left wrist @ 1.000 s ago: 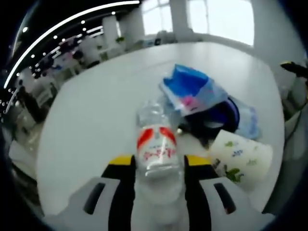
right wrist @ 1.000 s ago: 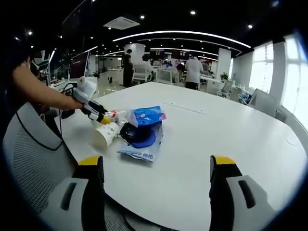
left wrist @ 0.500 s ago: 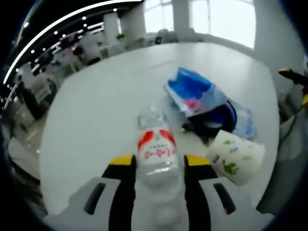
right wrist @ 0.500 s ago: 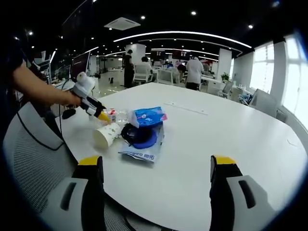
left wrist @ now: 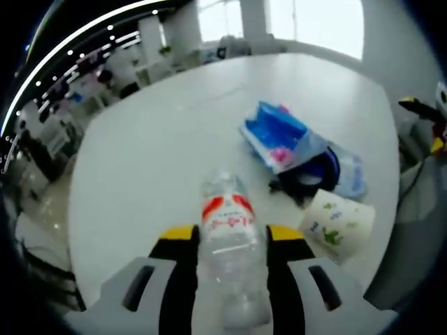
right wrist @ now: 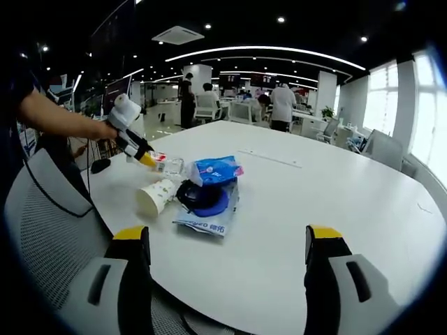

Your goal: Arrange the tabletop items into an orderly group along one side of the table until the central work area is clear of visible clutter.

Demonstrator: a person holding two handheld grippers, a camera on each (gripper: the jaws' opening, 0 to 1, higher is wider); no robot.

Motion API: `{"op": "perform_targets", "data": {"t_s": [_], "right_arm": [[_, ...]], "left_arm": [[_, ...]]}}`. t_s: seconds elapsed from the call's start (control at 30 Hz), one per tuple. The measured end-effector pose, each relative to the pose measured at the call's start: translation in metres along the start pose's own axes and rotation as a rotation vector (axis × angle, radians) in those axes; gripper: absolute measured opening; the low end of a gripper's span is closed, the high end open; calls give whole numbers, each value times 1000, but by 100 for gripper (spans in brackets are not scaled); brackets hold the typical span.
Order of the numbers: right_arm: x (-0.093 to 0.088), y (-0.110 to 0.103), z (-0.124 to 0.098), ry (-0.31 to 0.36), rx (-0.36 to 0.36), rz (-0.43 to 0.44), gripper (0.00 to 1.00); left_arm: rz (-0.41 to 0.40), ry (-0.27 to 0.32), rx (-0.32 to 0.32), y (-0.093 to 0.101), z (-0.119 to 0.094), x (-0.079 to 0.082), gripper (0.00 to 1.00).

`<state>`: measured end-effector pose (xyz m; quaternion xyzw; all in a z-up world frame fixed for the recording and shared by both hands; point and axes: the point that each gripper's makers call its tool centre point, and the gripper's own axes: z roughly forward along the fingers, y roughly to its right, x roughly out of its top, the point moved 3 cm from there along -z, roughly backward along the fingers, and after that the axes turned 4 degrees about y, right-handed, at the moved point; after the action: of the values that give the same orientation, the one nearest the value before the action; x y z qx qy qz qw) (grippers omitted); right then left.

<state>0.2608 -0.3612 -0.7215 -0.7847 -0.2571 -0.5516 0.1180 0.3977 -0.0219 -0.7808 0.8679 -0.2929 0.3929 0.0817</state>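
The left claw [left wrist: 227, 241] gripped a clear ribbed plastic bottle [left wrist: 230, 244] above the white bench [left wrist: 140, 160]; the right claw [right wrist: 227, 241] gaped wide, empty.

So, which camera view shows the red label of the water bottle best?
The left gripper view: the water bottle lies close between the left gripper jaws, red label facing the camera. In the right gripper view the bottle is small and far, its label only a red speck.

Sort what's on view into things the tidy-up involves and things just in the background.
Part of the job:
water bottle, held in the left gripper
paper cup on its side
blue tissue pack
dark blue round item
flat blue packet
white table

Background:
mesh chair
distant desks and people
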Motion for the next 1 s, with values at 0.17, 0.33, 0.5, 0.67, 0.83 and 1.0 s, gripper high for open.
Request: {"op": "perform_targets", "data": {"t_s": [0.17,0.33,0.5,0.67,0.83,1.0], "right_arm": [[0,0,0,3,2,0,91],[1,0,0,5,0,1,91],[1,1,0,7,1,2,91],[0,1,0,6,0,3,91],[0,-1,1,5,7,4,91],[0,0,0,7,3,4,91]], "left_arm": [[9,-29,-12,-1,-7,1,34],[15,-57,-20,-5,-10,1,34],[30,-86,-39,-7,-11,2,34],[41,-120,-66,-10,-13,3,34],[79,-170,-99,-15,-14,5,34],[114,-220,-130,-19,-15,7,34]]}}
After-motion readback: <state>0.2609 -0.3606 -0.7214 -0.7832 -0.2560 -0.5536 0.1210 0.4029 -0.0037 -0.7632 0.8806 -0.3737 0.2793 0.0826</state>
